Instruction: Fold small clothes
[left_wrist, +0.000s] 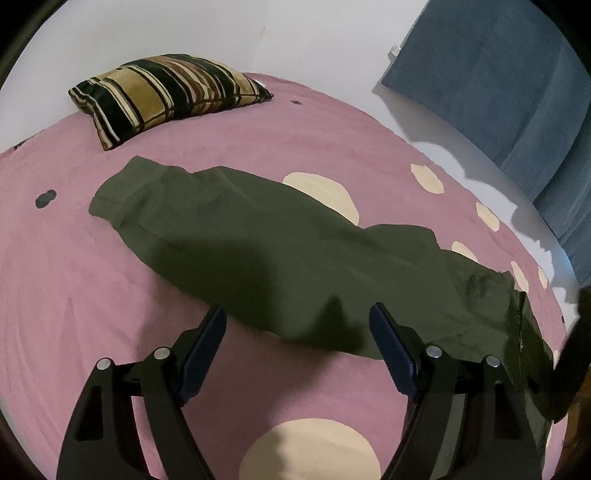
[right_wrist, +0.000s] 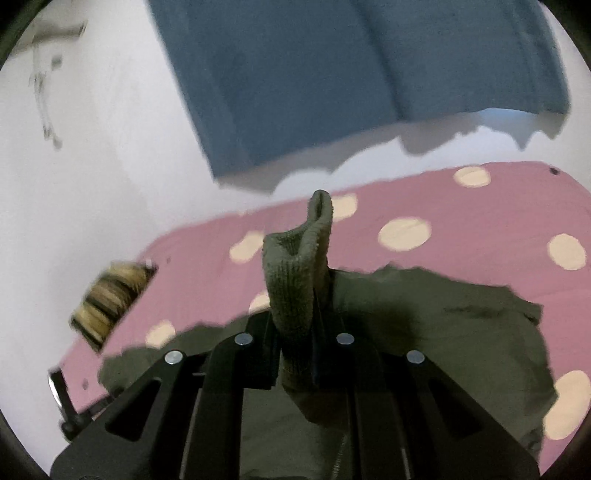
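Observation:
An olive-green garment (left_wrist: 280, 254) lies stretched across the pink dotted bedspread (left_wrist: 74, 280), from a ribbed hem at the far left to the near right edge. My left gripper (left_wrist: 297, 325) is open and empty, its jaws hovering over the garment's near edge. My right gripper (right_wrist: 299, 332) is shut on a ribbed cuff of the garment (right_wrist: 299, 266), which sticks up between the jaws; the rest of the garment (right_wrist: 443, 332) hangs and spreads below it. At the far right edge of the left wrist view a dark shape shows, too cut off to identify.
A striped brown, black and cream pillow (left_wrist: 162, 92) lies at the far end of the bed, also blurred in the right wrist view (right_wrist: 110, 302). A blue curtain (left_wrist: 509, 92) hangs on the white wall beside the bed (right_wrist: 332, 74).

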